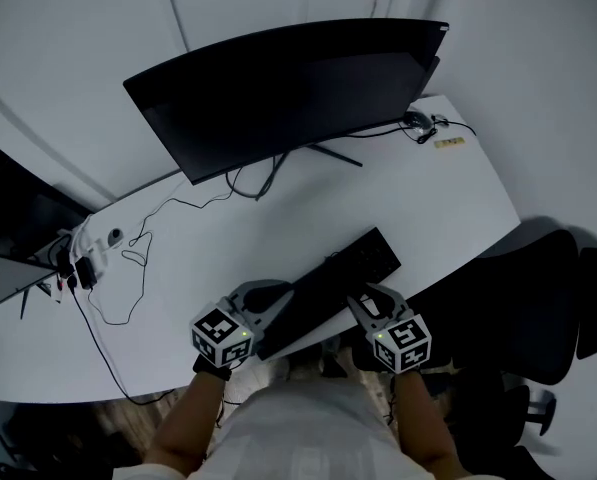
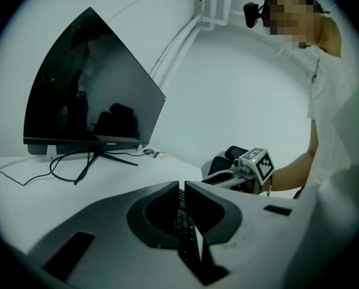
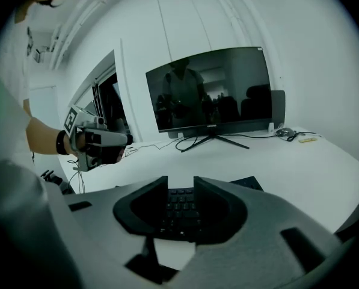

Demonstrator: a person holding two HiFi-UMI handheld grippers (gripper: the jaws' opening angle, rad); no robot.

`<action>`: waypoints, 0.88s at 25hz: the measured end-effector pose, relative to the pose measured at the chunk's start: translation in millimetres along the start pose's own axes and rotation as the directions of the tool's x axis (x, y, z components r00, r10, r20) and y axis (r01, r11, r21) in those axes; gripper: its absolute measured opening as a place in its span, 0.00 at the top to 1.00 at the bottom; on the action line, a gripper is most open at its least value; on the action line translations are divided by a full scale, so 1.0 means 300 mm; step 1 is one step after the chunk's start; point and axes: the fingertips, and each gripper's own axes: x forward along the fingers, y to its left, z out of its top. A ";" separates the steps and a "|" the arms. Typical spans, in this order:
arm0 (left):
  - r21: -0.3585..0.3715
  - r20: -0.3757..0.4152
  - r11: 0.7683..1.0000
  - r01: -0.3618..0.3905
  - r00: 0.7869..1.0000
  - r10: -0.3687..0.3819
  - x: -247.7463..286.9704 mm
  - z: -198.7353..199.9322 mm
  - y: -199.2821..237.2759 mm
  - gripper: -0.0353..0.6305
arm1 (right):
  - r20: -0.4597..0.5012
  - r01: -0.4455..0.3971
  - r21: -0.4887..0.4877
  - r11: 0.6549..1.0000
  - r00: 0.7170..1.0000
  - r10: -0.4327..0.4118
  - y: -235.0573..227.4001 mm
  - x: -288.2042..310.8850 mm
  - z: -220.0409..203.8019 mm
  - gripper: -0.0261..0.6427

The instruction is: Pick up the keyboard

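A black keyboard (image 1: 330,290) lies at a slant on the white desk (image 1: 448,208), close to its front edge. My left gripper (image 1: 270,296) is at the keyboard's near left end, its jaws shut with only a thin slit between them; keys (image 2: 185,229) show just below and beyond the tips (image 2: 181,188). My right gripper (image 1: 364,298) is at the keyboard's right part. Its jaws (image 3: 180,188) stand apart and open, with keys (image 3: 179,212) visible in the gap. Each gripper appears in the other's view: the right gripper (image 2: 246,168) and the left gripper (image 3: 98,142).
A large curved monitor (image 1: 288,88) on a thin stand fills the back of the desk. Cables (image 1: 128,258) and a power plug (image 1: 83,265) lie at the left, small items (image 1: 420,123) at the back right. A black office chair (image 1: 563,298) stands to the right of the desk.
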 end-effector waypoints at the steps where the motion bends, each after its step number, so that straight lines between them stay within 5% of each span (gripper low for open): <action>1: -0.002 -0.013 1.000 0.003 1.000 -0.003 0.017 -0.007 0.006 0.91 | -0.017 -0.002 0.000 1.000 1.000 0.002 -0.020 0.024 -0.007 0.76; 11: -0.032 -0.099 0.999 0.013 0.995 -0.016 0.141 -0.071 0.066 0.91 | -0.190 -0.022 0.037 0.999 0.981 0.028 -0.166 0.207 -0.119 0.67; 22: -0.037 -0.173 0.999 0.019 0.985 -0.025 0.191 -0.125 0.110 0.91 | -0.352 -0.077 -0.021 0.997 0.934 0.064 -0.155 0.328 -0.195 0.66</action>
